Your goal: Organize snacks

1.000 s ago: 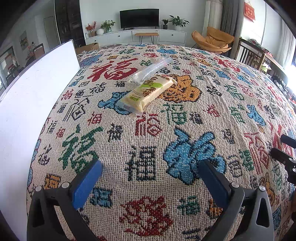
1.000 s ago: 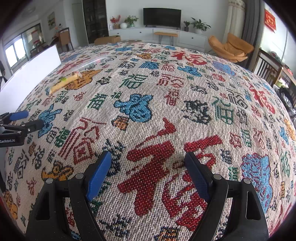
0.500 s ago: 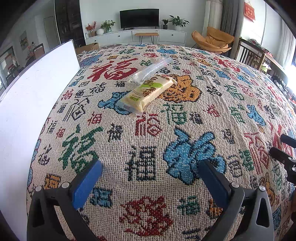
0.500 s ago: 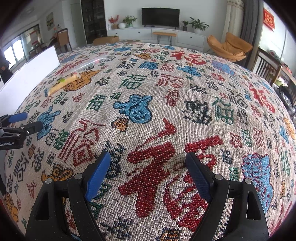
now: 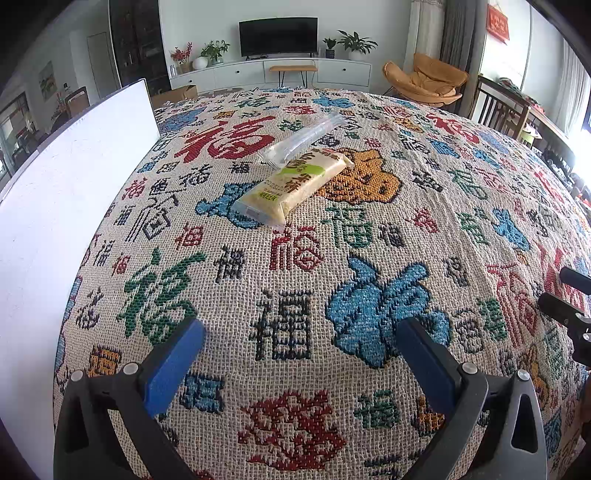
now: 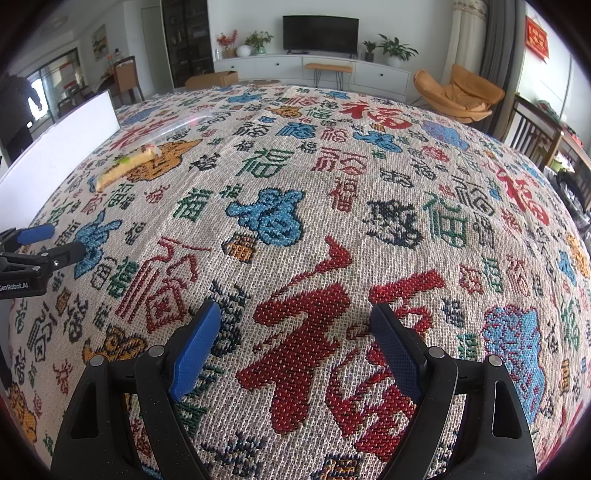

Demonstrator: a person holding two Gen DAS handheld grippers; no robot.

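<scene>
Living room behind: dark TV point(image 5: 277, 36) on a white cabinet, orange chair point(image 5: 424, 81) upper right. Woven tablecloth point(image 5: 295, 295) with red, blue and green characters fills both views. White board point(image 5: 70, 206) stands along the left edge. Yellow snack packet point(image 5: 295, 184) lies flat, upper centre of the left wrist view, its far end touching a clear plastic wrapper point(image 5: 306, 136). Left gripper point(image 5: 299, 362) low in frame, jaws wide apart, empty. Right gripper point(image 6: 295, 347) likewise spread, nothing between; packet far upper left there point(image 6: 125, 168).
</scene>
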